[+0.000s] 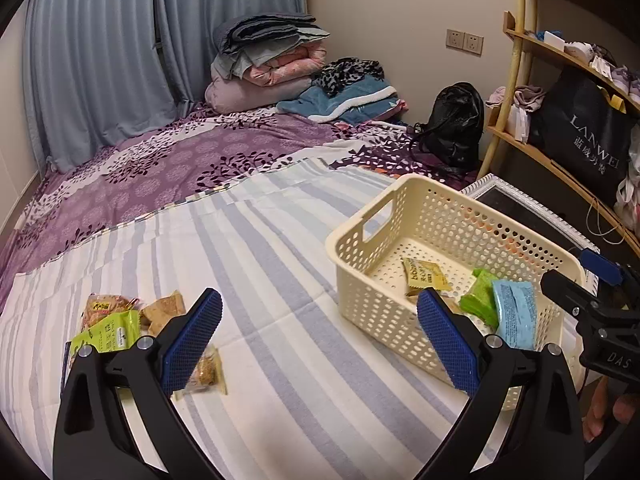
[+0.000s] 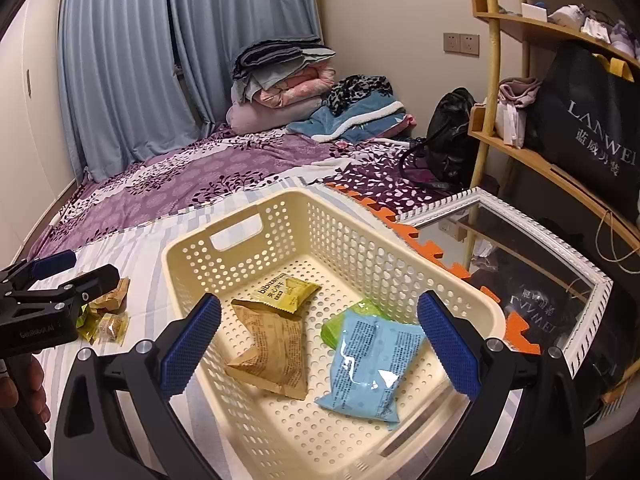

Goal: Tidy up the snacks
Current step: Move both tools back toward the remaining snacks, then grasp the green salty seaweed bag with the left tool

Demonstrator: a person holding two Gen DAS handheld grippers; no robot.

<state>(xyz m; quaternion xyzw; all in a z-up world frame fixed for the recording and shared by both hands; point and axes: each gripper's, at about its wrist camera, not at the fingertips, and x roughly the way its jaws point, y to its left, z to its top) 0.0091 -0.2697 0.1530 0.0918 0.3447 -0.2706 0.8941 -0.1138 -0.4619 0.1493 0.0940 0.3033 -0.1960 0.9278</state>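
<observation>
Both tools stand spread wide with nothing between the pads: the left tool [image 1: 320, 344] hangs over the striped sheet [image 1: 280, 264] between the loose snacks and the basket [image 1: 360, 248], and the right tool [image 2: 320, 344] hangs over the basket's open top. Inside the basket lie a yellow packet [image 2: 289, 292], a brown packet [image 2: 272, 350], a blue packet [image 2: 370, 368] and a green one [image 2: 340, 326] half hidden under the blue. Still out on the bed, toward its left edge, are a lime-green packet [image 1: 110, 330], tan and orange-labelled packets [image 1: 162, 312] behind it, and a small clear-wrapped snack [image 1: 206, 372] just beside the left tool's left pad. The risk I see: these wrappers are slick and puffy, so a pinch on a corner could let one slide out on the way over, and the soft bedding gives under pressure, so a downward push may bury the thin packet or catch the sheet with it. The basket sits near the bed's right edge beside a framed mirror [image 2: 520, 272]; a knock could shove it that way. Behind, purple floral bedding [image 1: 180, 160], folded blankets [image 1: 268, 60], blue curtains [image 1: 100, 60] and a bamboo shelf [image 1: 532, 136].
</observation>
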